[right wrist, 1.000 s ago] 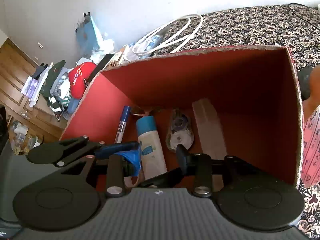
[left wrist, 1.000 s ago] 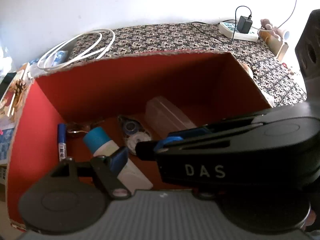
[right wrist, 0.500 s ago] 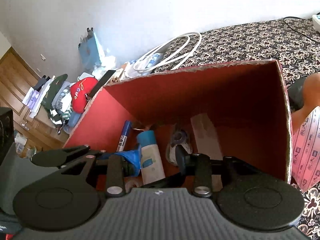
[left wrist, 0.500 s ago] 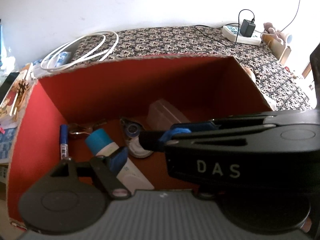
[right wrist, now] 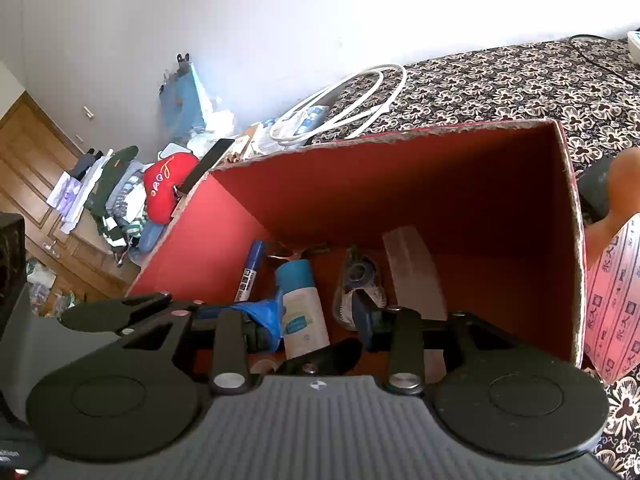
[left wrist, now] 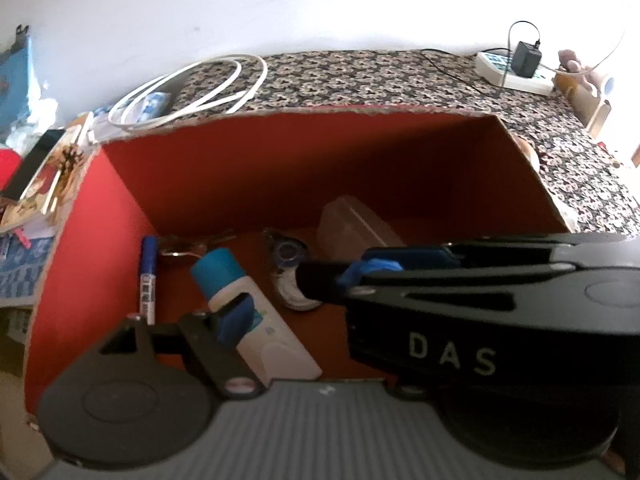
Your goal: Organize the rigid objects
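Left wrist view looks down into a deep open-topped cardboard box with red inner walls [left wrist: 280, 168], which stands on a surface covered in black-and-cream floral cloth [left wrist: 360, 80]; whether that is a bed or a worktop I cannot tell. Both pairs of tongs hang over the box's near rim, pointing down into it, likely because this box is where the rigid things are being gathered.

Ahead of the left tongs [left wrist: 288, 300], on the box floor, lie the sorted items side by side. A clear rectangular plastic case [left wrist: 352, 228] lies ahead and to the right, partly hidden by the right tongs crossing in front. A white plastic bottle with a teal cap [left wrist: 248, 308] lies directly under the left tongs' left finger. A round correction-tape dispenser [left wrist: 290, 268] sits between bottle and case. A slim blue-and-white marker pen [left wrist: 148, 276] rests against the left wall, and a thin metallic item beyond the bottle's cap is too small to name.

The left tongs' jaws are opening with nothing clamped between them. From the right wrist view, the right tongs [right wrist: 320, 312] are also opening and hold nothing, hovering above the bottle [right wrist: 300, 304] and dispenser [right wrist: 360, 280]. It looks like a release just inside the box.
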{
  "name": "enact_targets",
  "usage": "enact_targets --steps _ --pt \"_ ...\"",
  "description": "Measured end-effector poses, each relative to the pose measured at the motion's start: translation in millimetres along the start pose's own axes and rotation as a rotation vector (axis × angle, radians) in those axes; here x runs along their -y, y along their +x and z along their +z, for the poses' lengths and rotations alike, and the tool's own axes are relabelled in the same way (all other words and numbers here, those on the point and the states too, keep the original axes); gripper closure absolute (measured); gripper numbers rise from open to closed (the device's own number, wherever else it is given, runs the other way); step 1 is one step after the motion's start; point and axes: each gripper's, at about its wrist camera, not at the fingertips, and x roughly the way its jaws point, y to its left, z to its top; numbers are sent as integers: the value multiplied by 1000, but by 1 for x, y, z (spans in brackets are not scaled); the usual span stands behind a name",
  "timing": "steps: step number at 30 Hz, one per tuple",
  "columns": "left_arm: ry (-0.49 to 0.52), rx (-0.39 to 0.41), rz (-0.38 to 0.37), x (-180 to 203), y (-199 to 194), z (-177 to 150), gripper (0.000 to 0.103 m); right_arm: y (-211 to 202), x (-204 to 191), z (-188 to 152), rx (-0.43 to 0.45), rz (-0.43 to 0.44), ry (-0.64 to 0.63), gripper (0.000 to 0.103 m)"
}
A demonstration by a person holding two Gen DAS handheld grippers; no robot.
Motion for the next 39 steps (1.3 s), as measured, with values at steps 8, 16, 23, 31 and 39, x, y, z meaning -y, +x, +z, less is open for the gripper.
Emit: enact_targets --steps 8,16,23,31,39 --pt "-14 9 66 3 -1 -1 41 -1 0 -1 6 9 -4 80" --pt "-4 15 99 6 -2 -1 40 -5 0 -4 43 3 -1 80" --pt "31 44 118 10 -4 -3 39 -8 -1 -6 81 8 -2 80" --pt "70 110 82 17 -22 -10 38 -33 -3 -11 169 57 -23 80" --pt "171 259 -67 58 -82 -12 37 -130 44 -12 389 94 116 81"
